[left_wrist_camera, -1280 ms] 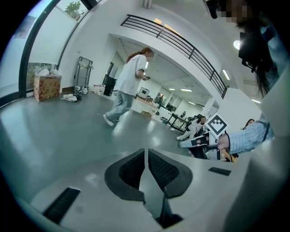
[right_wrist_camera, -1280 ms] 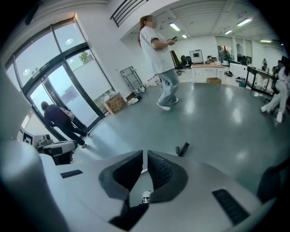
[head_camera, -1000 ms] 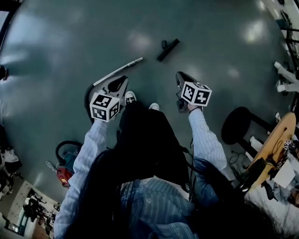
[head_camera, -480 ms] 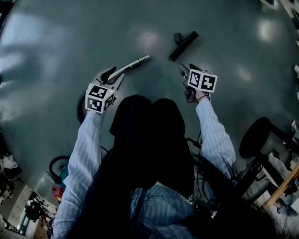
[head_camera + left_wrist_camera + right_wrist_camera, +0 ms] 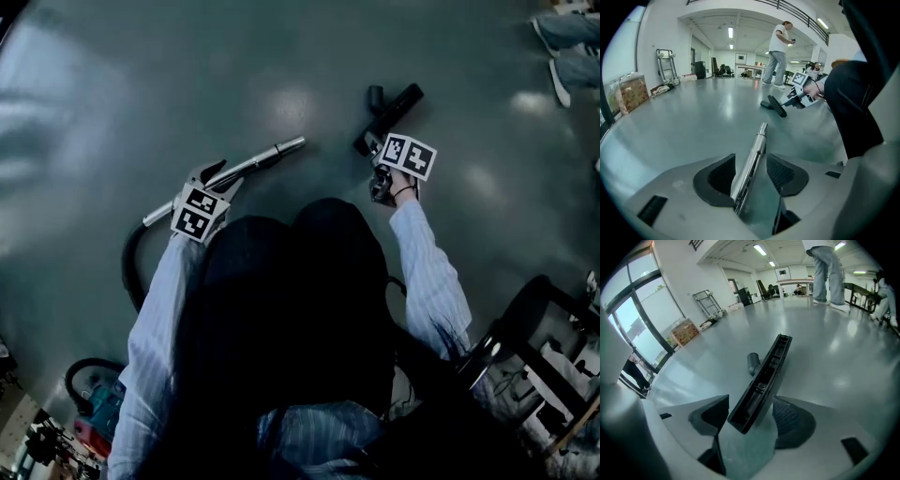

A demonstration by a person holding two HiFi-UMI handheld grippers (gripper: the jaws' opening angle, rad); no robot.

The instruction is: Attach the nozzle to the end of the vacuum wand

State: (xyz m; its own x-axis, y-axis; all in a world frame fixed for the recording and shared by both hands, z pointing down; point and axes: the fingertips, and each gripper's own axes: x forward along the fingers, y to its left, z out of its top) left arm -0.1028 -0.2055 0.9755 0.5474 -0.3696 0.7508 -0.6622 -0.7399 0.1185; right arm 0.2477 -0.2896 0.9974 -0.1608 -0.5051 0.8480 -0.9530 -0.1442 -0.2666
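Observation:
The silver vacuum wand point(image 5: 246, 165) lies on the grey floor, its free end pointing right. My left gripper point(image 5: 212, 174) straddles it. In the left gripper view the wand point(image 5: 751, 161) runs up between the pads point(image 5: 783, 174) with a gap on each side. The black nozzle point(image 5: 392, 111) lies further right, neck to the left. My right gripper point(image 5: 373, 155) is at its near end. In the right gripper view the nozzle point(image 5: 763, 380) sits between the wide jaws, untouched. Both grippers' jaws have just been opening.
A black hose point(image 5: 131, 267) curves from the wand back to the vacuum body point(image 5: 94, 405) at lower left. A round black stool point(image 5: 530, 314) stands at the right. Someone's shoes point(image 5: 562, 37) are at top right. A person point(image 5: 778, 51) stands far across the hall.
Both grippers have dropped to the floor and their jaws went from shut to open. The left now straddles the wand, the right the nozzle's end. The head camera has sunk lower too.

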